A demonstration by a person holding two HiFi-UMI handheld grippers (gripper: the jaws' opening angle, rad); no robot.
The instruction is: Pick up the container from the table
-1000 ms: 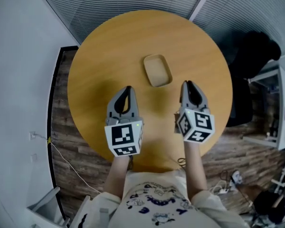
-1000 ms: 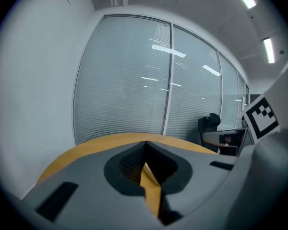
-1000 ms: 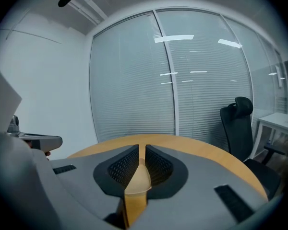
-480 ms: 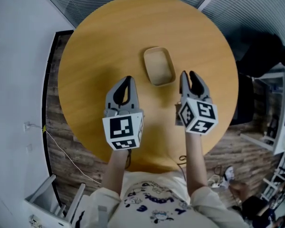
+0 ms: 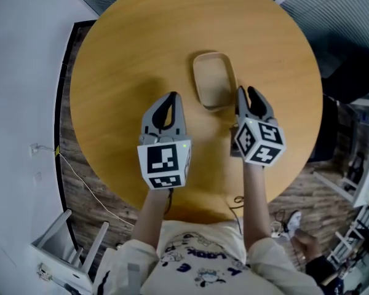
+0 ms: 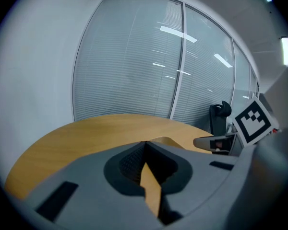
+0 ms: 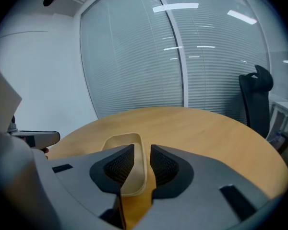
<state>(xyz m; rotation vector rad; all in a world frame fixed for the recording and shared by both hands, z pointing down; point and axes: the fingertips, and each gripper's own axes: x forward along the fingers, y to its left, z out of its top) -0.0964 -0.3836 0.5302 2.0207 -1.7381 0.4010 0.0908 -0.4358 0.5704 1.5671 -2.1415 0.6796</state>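
1. One glass wall with shut blinds was seen behind everything in both gripper views.
2. A round wooden table was seen below the person, and both grippers were held over its near half.
3. A black office chair was seen beyond the table's right edge.
4. The left gripper was held over bare tabletop, to the left of the container and apart from it. Its jaws were seen closed tip to tip, with nothing caught between them.
5. The right gripper was held at the container's near right corner. Its jaws were seen parted, and the container's right-hand wall was seen in the gap between them. Whether either jaw touched that wall could not be judged.
6. The container, a shallow beige tray with rounded corners, was seen resting upright on the table near its middle, with its long side running away from the person.
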